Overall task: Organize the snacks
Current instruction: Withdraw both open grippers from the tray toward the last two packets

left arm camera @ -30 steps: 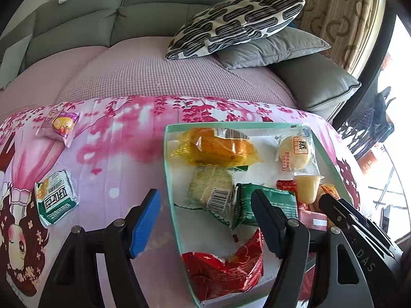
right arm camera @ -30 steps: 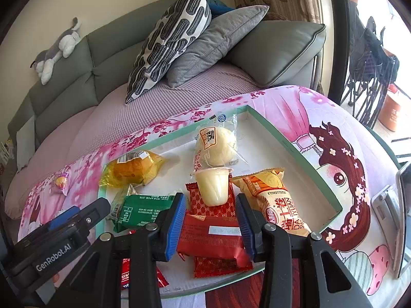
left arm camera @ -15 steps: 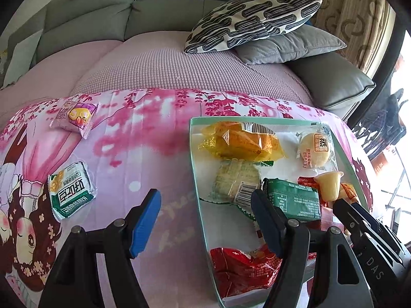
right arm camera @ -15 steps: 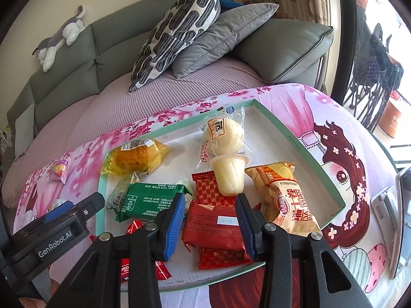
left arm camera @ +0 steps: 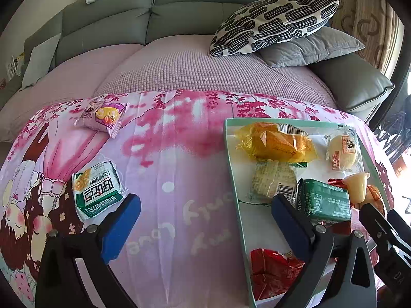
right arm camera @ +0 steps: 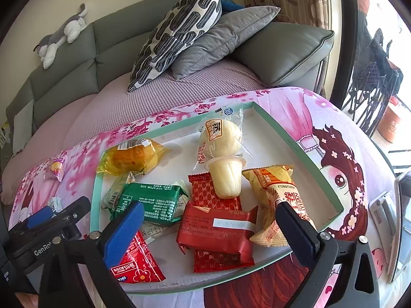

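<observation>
Right claw (right arm camera: 209, 227): my jaws are opening wide over the dark red packet (right arm camera: 215, 231) lying free in the tray (right arm camera: 305, 151), lower centre; a second ago they stood narrow about it.
Left claw (left arm camera: 205, 225): opening, nothing between, now over bare cloth left of the tray.
Green-white packet (left arm camera: 96, 188): lower left, outside, probably my next pick.
Purple packet (left arm camera: 102, 115): upper left, also outside.

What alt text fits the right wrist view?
The right gripper, its jaws opening and holding nothing, hangs over a red wafer pack in a shallow green-rimmed tray of wrapped snacks on a pink cartoon cloth, sofa behind.
</observation>
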`<state>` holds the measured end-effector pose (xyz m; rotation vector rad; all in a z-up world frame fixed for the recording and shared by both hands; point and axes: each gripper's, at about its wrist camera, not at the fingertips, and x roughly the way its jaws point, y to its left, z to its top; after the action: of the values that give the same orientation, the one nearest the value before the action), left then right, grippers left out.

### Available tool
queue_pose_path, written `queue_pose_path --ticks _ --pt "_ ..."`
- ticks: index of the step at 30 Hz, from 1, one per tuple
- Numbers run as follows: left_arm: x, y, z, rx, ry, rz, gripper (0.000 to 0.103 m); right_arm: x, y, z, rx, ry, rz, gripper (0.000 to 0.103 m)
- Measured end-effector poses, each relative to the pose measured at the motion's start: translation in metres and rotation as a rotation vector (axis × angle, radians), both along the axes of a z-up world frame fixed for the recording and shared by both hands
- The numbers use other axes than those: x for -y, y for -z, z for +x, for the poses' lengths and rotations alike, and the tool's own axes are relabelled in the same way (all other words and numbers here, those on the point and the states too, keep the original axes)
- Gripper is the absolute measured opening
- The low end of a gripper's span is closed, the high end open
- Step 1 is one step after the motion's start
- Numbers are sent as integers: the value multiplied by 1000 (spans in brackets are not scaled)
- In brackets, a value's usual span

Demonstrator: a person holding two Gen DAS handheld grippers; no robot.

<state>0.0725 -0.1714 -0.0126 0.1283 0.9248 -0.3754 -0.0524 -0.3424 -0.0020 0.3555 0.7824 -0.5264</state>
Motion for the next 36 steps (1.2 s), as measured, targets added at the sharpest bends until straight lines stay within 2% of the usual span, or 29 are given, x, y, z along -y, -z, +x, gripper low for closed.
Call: queue_pose_path --ticks 12,20,24,31,36 --pt "-13 -7 -4 47 -30 21 102 -8 -1 0 4 -27 -32 103" --pt "-32 -17 -5 67 -77 -12 102 -13 -3 -3 19 -20 -23 103" --pt "-40 -22 -7 90 -96 24 102 -18 -9 -4 43 -26 -27 103" --pt "-69 -29 0 101 -162 39 102 -42 -15 4 54 -85 -34 103" --pt "-104 -28 8 94 -243 55 102 -64 -15 16 61 -142 -17 103"
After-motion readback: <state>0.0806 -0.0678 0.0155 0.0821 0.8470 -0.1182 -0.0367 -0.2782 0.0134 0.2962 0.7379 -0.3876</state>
